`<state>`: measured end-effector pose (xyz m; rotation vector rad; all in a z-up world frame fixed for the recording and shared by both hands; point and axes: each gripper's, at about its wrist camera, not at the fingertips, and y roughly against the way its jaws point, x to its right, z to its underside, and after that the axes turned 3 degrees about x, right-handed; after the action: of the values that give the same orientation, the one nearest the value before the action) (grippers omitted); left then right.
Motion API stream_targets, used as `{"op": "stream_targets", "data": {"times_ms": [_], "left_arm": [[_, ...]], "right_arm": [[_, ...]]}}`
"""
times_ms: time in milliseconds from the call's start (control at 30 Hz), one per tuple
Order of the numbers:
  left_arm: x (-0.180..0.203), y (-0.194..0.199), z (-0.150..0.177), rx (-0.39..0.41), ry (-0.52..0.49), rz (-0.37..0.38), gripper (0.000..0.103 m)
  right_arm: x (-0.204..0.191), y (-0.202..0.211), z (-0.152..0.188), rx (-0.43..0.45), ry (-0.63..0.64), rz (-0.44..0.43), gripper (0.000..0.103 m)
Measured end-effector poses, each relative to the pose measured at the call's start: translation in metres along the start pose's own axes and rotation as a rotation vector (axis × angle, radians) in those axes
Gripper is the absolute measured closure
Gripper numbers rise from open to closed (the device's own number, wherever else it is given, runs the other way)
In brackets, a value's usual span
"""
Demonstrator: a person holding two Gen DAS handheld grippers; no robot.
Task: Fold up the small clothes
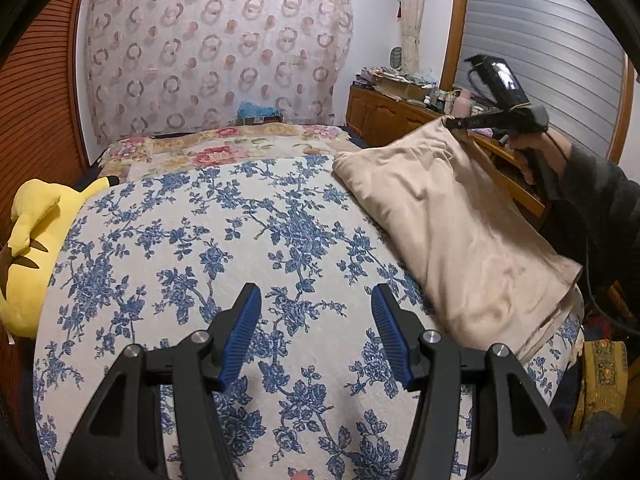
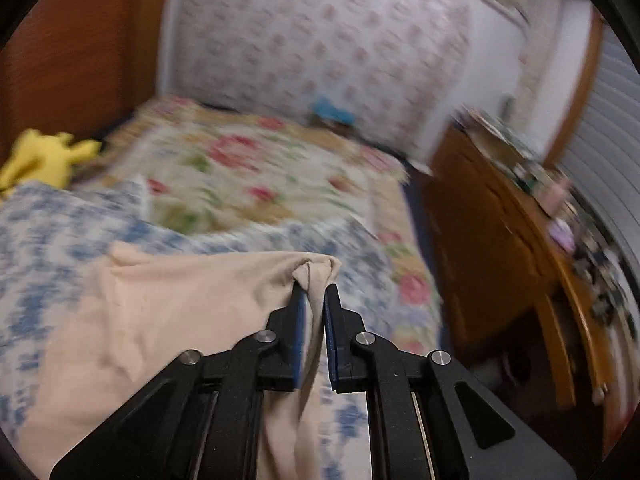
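Beige garment [image 1: 452, 216] — left wrist view: lies on the right side of the bed's blue-floral bedspread [image 1: 200, 240], one corner lifted off the spread and pinched by the right gripper [image 1: 456, 123], which sits above the bed's right edge w/ a hand [image 1: 532, 148] and dark sleeve behind it. Rest of the cloth drapes down from that corner to the bedspread, lower end hanging over the bed edge. Left gripper [image 1: 316, 332] at the near end of the bedspread, blue pads apart, nothing btwn them, well clear of the garment. Yellow plush toy [image 1: 36, 248] at the bedspread's left edge. Red-floral cover [image 1: 224, 148] beyond the bedspread's far end, circle-pattern curtain [image 1: 216, 48] behind that. Wooden cabinet [image 1: 384, 112] w/ clutter on top, right of the bed's far end.

Right wrist view: bkgd heavily blurred. Right gripper [image 2: 316, 300] clamped on a bunched corner of the garment [image 2: 160, 312]; fabric runs btwn the two blue pads, sticks out past the tips and hangs below. Remainder of the cloth spreads left of the gripper over the bedspread [image 2: 48, 240]. Red-floral cover [image 2: 248, 172] beyond it, plush toy [image 2: 44, 156] at far left, cabinet [image 2: 500, 240] right of the bed. Left gripper not seen here.
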<state>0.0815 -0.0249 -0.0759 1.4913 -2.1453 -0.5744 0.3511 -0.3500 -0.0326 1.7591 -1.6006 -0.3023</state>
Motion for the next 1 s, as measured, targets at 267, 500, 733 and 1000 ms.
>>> {"op": "stream_targets", "data": {"times_ms": [267,500,733,1000], "left_arm": [[0.012,-0.005,0.002,-0.019,-0.017,0.031,0.047],[0.035,-0.008,0.003,-0.040,-0.042,0.085,0.047],[0.062,-0.011,0.004,-0.065,-0.074,0.142,0.047],[0.086,-0.016,0.004,-0.087,-0.114,0.171,0.047]], "right_arm": [[0.011,0.015,0.037,-0.020,-0.042,-0.028,0.044],[-0.017,0.088,0.110,0.006,-0.013,-0.177,0.044],[-0.041,0.126,0.183,-0.046,-0.010,-0.243,0.044],[-0.028,0.151,0.222,-0.067,-0.104,-0.250,0.045]]}}
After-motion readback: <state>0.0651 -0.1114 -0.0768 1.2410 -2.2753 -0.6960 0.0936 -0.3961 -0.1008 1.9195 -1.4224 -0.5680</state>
